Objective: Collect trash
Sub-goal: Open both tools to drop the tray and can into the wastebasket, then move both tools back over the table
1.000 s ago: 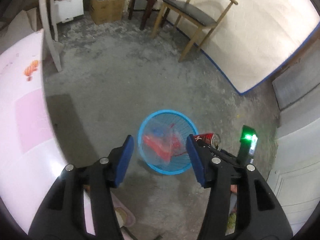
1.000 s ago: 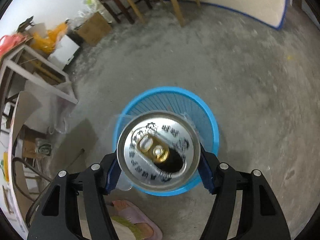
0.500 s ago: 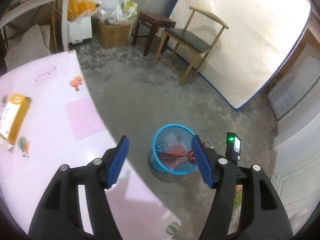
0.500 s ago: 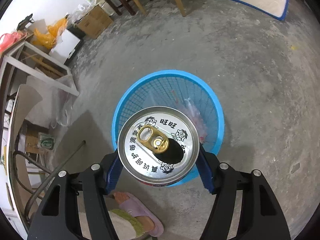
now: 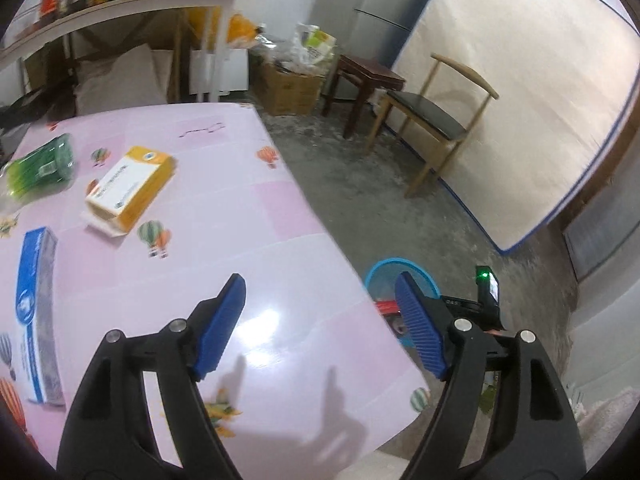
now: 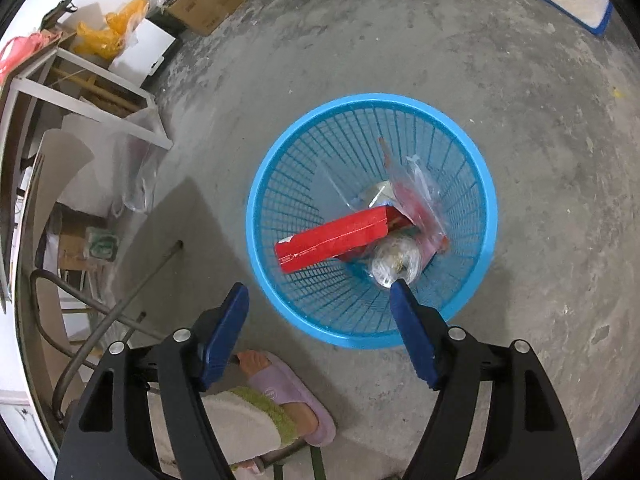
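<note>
Three pieces of trash are waiting on the pink table point(image 5: 280, 288): a yellow carton point(image 5: 130, 190), a blue box point(image 5: 34, 312) and a green packet point(image 5: 40, 168), their print too blurred to read. Both the left gripper point(image 5: 320, 324) and the right gripper point(image 6: 318, 330) have just been opening and are standing wide, empty. What looks like a can point(image 6: 396, 262) is lying in the blue basket point(image 6: 280, 296) beside a red box point(image 6: 334, 238).

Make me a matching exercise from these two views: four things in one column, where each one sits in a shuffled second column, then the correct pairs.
Things:
1. can
2. yellow box
3. red box
4. green packet

Places:
A. on the pink table, next to the yellow box, nearer the left edge of the view
B. leaning across the inside of the blue basket
C. on the pink table, one end flap open
D. low in the blue basket, beside the red box

Pairs: 1-D, 2-C, 3-B, 4-A
</note>
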